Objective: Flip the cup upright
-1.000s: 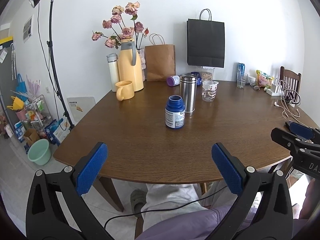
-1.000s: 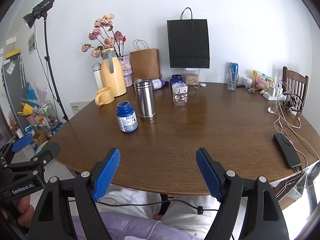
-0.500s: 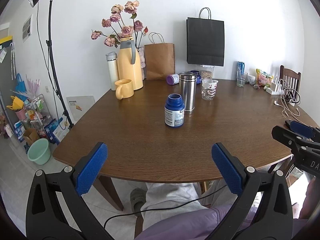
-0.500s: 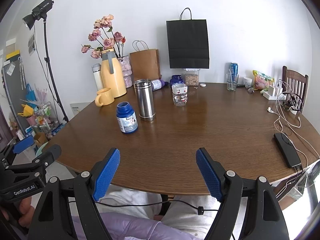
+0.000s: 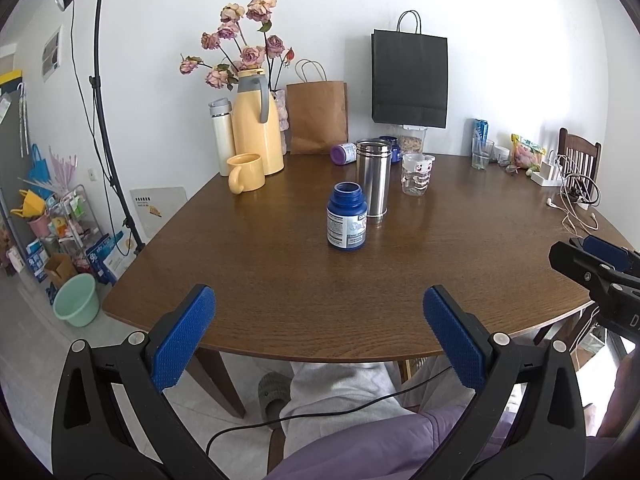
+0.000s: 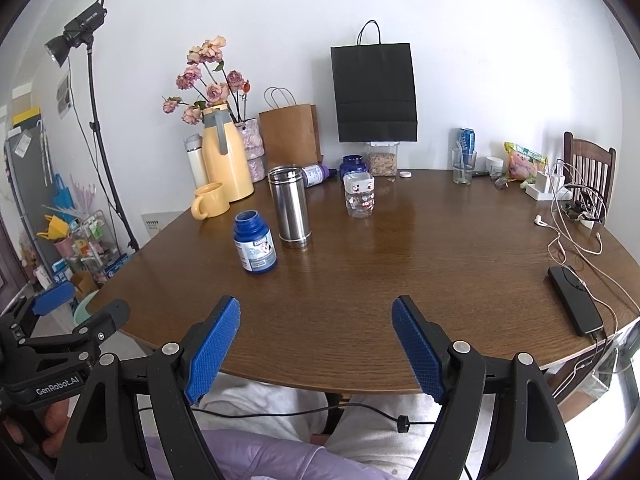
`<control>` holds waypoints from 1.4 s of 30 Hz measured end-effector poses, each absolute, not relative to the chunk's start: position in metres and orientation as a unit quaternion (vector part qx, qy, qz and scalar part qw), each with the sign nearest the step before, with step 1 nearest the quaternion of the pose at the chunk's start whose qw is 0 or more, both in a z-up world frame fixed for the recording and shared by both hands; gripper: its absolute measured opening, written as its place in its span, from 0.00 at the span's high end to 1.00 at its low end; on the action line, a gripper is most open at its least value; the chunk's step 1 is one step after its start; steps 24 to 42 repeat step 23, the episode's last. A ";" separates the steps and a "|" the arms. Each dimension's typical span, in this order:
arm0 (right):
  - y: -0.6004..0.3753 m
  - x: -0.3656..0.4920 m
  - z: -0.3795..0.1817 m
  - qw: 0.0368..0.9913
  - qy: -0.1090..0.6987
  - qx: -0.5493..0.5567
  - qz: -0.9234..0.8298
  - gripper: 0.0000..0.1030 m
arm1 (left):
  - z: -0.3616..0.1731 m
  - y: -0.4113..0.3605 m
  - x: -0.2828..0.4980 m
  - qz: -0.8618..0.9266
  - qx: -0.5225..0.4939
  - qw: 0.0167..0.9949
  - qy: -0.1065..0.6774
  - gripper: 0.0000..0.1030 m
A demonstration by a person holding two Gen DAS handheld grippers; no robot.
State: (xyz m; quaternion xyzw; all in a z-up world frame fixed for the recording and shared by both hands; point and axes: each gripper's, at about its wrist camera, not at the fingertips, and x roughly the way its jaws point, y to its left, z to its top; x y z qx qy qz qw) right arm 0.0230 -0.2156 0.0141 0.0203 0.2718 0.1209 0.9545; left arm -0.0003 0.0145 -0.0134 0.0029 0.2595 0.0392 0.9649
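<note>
A steel cup (image 5: 373,177) stands on the brown table (image 5: 280,280) near its middle; it also shows in the right wrist view (image 6: 291,206). A blue jar (image 5: 346,216) stands just in front of it, also in the right wrist view (image 6: 255,242). My left gripper (image 5: 318,322) is open and empty, held over the table's near edge. My right gripper (image 6: 316,330) is open and empty, also at the near edge, well short of the cup.
A yellow mug (image 5: 245,171), a yellow jug (image 5: 257,128), a small clear glass (image 5: 416,173), paper bags (image 5: 318,118) and jars stand at the back. A phone (image 6: 575,305) and cables (image 6: 576,232) lie at the right edge. A chair (image 6: 588,168) stands at far right.
Both grippers stay open and nearly still; the left wrist view has shifted very slightly. Nothing on the table has moved.
</note>
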 end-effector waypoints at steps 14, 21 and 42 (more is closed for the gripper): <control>-0.214 0.021 0.014 0.954 0.275 0.020 0.122 0.20 | -0.012 0.016 0.001 0.039 0.003 0.964 0.262 0.00; -0.212 0.024 0.012 0.952 0.280 0.019 0.124 0.20 | -0.014 0.019 0.002 0.037 -0.001 0.962 0.269 0.00; -0.211 0.023 0.011 0.952 0.280 0.019 0.124 0.20 | -0.013 0.017 0.001 0.037 0.003 0.964 0.265 0.00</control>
